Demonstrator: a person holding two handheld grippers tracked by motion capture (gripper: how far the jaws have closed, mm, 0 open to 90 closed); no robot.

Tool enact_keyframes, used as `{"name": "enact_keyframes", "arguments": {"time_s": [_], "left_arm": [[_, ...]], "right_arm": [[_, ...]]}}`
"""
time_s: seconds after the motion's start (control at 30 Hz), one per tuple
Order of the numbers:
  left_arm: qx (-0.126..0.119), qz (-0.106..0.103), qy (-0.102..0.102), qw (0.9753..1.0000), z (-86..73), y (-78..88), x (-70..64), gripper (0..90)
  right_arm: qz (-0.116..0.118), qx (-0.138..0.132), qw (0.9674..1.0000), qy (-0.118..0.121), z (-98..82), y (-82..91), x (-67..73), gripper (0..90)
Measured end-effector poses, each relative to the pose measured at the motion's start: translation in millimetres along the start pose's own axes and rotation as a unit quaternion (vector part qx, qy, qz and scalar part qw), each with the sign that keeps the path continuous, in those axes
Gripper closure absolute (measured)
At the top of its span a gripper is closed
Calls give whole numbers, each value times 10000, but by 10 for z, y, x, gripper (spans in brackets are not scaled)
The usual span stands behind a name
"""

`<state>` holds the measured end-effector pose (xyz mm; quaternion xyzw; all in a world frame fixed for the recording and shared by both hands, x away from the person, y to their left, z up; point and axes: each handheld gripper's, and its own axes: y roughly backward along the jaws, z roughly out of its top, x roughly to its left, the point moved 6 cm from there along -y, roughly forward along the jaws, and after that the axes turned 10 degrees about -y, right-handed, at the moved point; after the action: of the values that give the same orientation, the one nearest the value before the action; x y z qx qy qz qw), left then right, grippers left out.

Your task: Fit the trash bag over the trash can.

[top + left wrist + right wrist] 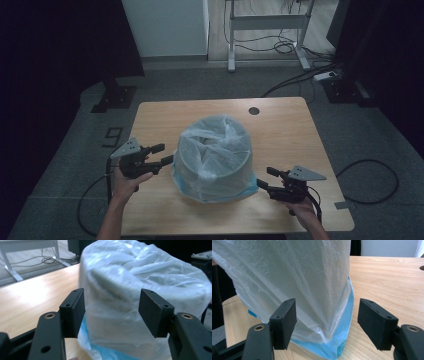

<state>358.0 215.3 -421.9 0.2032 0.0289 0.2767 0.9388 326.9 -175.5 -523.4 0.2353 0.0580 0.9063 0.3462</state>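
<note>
A round grey bin stands in the middle of the wooden table, draped in a thin translucent plastic bag with a blue hem at its base. My left gripper is open at the bin's left side, its jaws close to the bag. My right gripper is open at the bin's lower right, jaws spread either side of the bag's blue bottom corner. Neither holds anything.
A round cable hole sits near the table's far edge. Beyond the table are a white desk frame, floor cables and a black stand base. Bare wood lies right of the bin.
</note>
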Motion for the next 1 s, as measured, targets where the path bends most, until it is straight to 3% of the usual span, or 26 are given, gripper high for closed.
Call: {"name": "enact_keyframes", "arguments": {"time_s": [0.17, 0.37, 0.43, 0.6, 0.67, 0.87, 0.97, 1.0], "left_arm": [[141, -181, -340, 9992, 225, -91, -70, 369], [225, -354, -480, 9980, 383, -196, -86, 368], [356, -428, -577, 9968, 471, -279, -66, 367], [356, -635, -624, 9954, 591, -384, -16, 361], [310, -836, -645, 9939, 651, -448, 18, 362], [475, -1022, -762, 9907, 711, -565, 103, 376], [614, -1228, -832, 9870, 758, -691, 134, 395], [614, -1228, -832, 9870, 758, -691, 134, 400]], "right_arm": [[51, -34, 10000, -54, -9, 59, -11, 318], [69, -34, 9999, -115, -48, 91, -15, 331], [95, -19, 9999, -121, -72, 109, -1, 340], [100, 14, 9999, -125, -112, 122, 19, 342], [74, 79, 9999, -126, -163, 135, 32, 342], [22, 72, 9998, -160, -195, 181, 17, 342], [-57, 1, 9996, -272, -203, 235, -33, 342], [-57, 1, 9996, -272, -203, 235, -33, 342]]}}
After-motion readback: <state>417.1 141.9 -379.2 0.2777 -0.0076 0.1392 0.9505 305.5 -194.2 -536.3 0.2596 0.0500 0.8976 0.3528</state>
